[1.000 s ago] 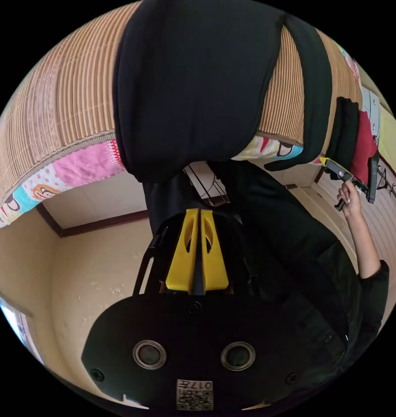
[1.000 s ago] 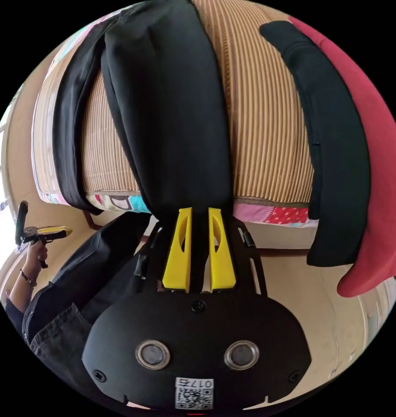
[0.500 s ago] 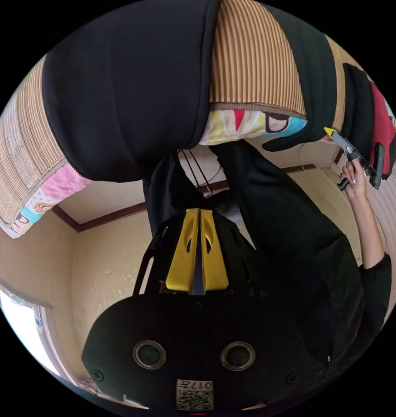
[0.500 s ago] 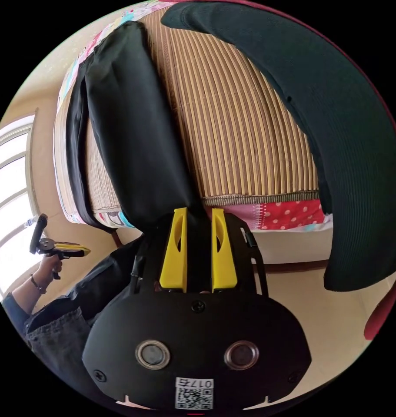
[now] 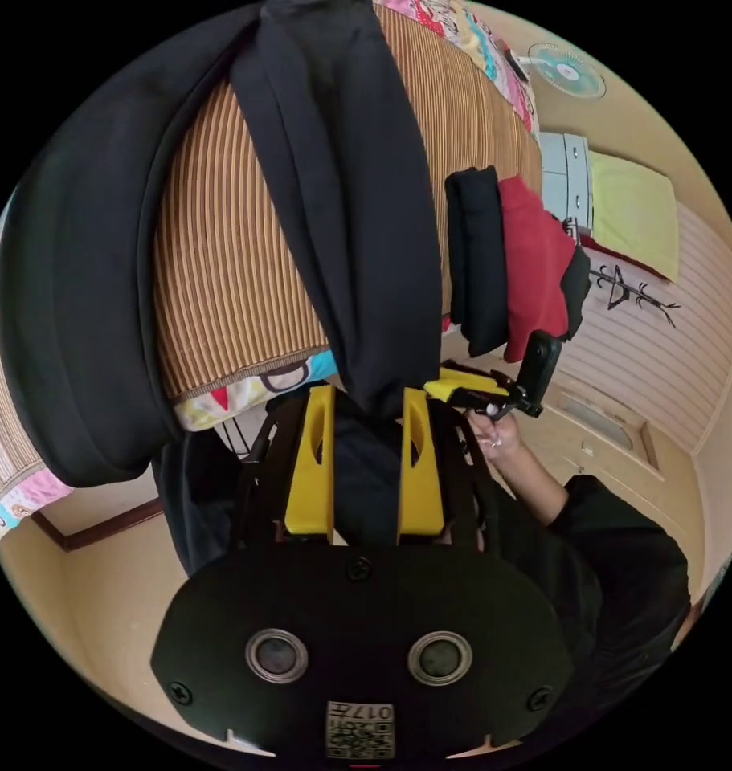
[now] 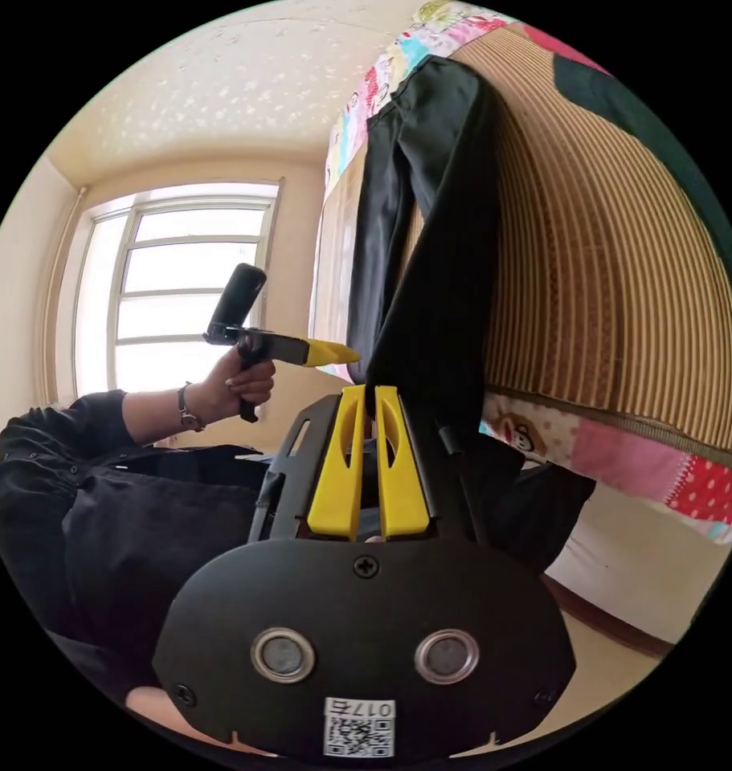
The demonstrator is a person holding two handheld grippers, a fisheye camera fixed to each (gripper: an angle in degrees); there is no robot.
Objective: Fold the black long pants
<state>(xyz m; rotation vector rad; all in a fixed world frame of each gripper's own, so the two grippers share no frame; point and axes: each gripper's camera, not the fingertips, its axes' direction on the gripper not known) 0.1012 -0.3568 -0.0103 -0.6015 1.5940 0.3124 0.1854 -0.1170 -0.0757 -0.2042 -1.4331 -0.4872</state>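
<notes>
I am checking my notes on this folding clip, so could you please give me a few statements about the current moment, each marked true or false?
1. The black pants hang over the edge of a bed covered with a striped bamboo mat. True.
2. The left gripper has its jaws pressed together. False: in the left gripper view they stand apart, with black cloth between them.
3. The right gripper has its jaws close together beside the hanging pants. True.
4. A red garment lies on the bed next to a folded dark one. True.
5. The window is covered by a drawn curtain. False: daylight comes through its bare panes.
</notes>
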